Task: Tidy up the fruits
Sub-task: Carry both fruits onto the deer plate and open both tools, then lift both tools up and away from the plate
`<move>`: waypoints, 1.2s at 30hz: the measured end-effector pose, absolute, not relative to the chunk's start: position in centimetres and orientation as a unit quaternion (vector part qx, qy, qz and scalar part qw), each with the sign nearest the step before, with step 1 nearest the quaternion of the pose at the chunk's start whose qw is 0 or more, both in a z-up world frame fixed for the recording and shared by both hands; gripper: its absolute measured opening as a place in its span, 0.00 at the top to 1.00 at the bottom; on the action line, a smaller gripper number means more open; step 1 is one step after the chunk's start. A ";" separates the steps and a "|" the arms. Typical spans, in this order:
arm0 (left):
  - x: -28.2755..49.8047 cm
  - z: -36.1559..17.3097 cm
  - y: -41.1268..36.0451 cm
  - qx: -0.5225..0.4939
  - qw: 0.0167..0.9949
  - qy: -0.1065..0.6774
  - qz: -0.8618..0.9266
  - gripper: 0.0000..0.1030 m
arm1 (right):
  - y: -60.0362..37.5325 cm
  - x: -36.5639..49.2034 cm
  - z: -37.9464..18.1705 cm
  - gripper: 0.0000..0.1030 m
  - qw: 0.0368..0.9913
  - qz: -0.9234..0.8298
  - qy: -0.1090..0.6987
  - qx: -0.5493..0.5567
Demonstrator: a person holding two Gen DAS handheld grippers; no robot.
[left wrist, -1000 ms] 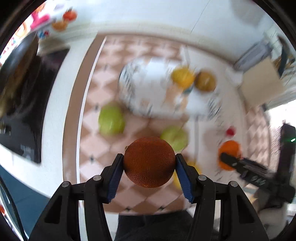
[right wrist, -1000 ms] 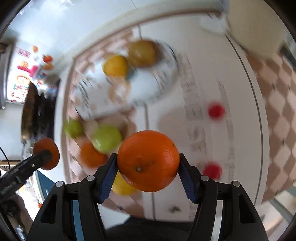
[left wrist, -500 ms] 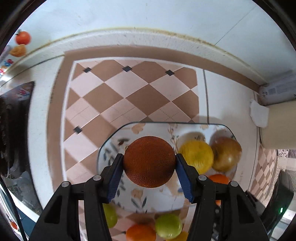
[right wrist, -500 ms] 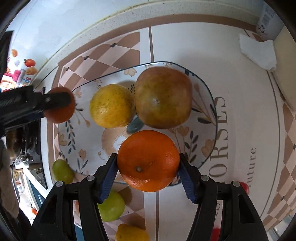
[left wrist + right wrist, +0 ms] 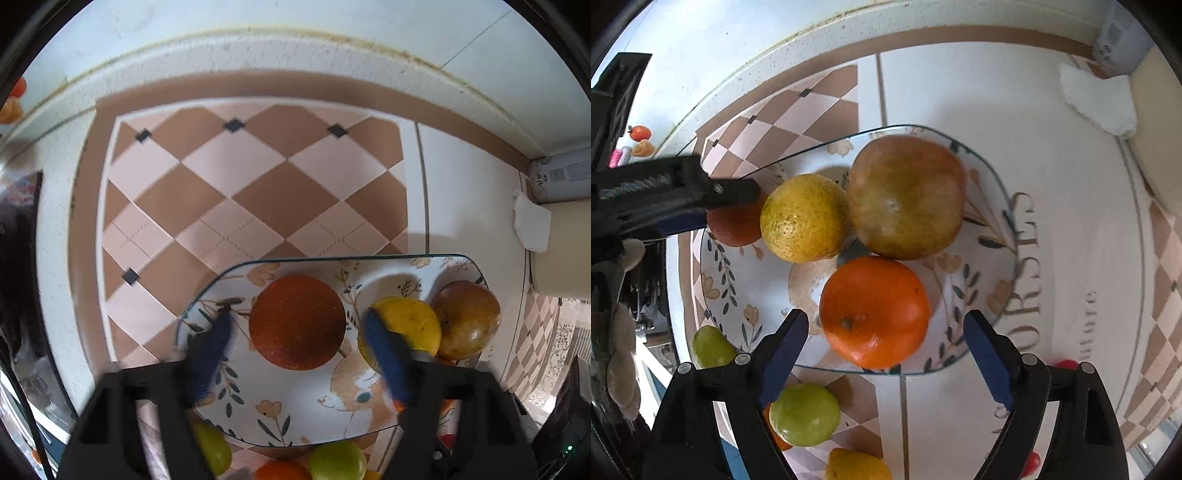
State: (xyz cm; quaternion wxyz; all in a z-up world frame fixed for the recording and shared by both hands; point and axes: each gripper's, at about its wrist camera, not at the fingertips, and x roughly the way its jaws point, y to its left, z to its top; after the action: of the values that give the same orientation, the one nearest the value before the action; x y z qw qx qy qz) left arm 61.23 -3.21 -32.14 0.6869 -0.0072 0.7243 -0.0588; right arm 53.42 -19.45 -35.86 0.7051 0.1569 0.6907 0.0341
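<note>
Both grippers (image 5: pixel 297 334) (image 5: pixel 884 328) stand spread; you grasp each firm, rollable orange (image 5: pixel 873 312) across its widest middle.

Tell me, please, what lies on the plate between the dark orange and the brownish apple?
The yellow citrus lies between the dark orange and the apple on the plate, touching the apple; the right wrist view shows it best.

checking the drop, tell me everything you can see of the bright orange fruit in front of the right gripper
The orange is round, glossy and bright, its dimpled stem end turned toward the camera. It sits on the flowered plate near the front rim, free between the open right gripper fingers, close against the brownish-green fruit behind it.
</note>
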 end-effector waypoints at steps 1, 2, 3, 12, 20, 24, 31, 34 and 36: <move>61.3 -31.8 -3.2 -0.002 0.692 0.720 -0.057 0.12 | -19.5 53.2 -35.5 0.13 0.707 0.032 0.688 0.158; 61.2 -31.5 -3.2 0.000 0.695 0.716 -0.057 0.12 | -19.6 52.9 -35.1 0.12 0.710 0.029 0.686 0.157; 60.9 -31.0 -3.0 0.001 0.701 0.711 -0.054 0.12 | -19.8 52.6 -34.5 0.12 0.714 0.023 0.683 0.154; 54.7 -26.9 -1.5 0.013 0.746 0.666 -0.027 0.12 | -20.2 49.8 -29.8 0.11 0.753 -0.001 0.649 0.105; 48.5 -23.3 -0.1 0.012 0.781 0.624 -0.015 0.12 | -20.5 46.0 -26.2 0.11 0.776 0.003 0.623 0.096; 45.9 -20.9 0.3 0.010 0.798 0.603 -0.017 0.12 | -20.3 43.6 -23.6 0.11 0.791 0.007 0.604 0.091; 42.0 -17.0 0.1 0.022 0.824 0.566 -0.023 0.12 | -19.7 40.0 -19.4 0.11 0.813 0.019 0.575 0.087; 40.4 -15.5 0.0 0.030 0.835 0.550 -0.022 0.12 | -19.6 38.6 -17.8 0.11 0.820 0.024 0.566 0.085; 39.5 -14.6 0.0 0.031 0.838 0.544 -0.024 0.12 | -19.5 37.9 -16.9 0.11 0.823 0.025 0.561 0.084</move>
State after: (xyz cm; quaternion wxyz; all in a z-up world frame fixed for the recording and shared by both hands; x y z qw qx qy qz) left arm 39.48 0.03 -14.62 0.8384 0.0308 0.5437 -0.0240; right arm 37.90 -19.54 -16.93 0.8233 0.0837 0.5608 0.0254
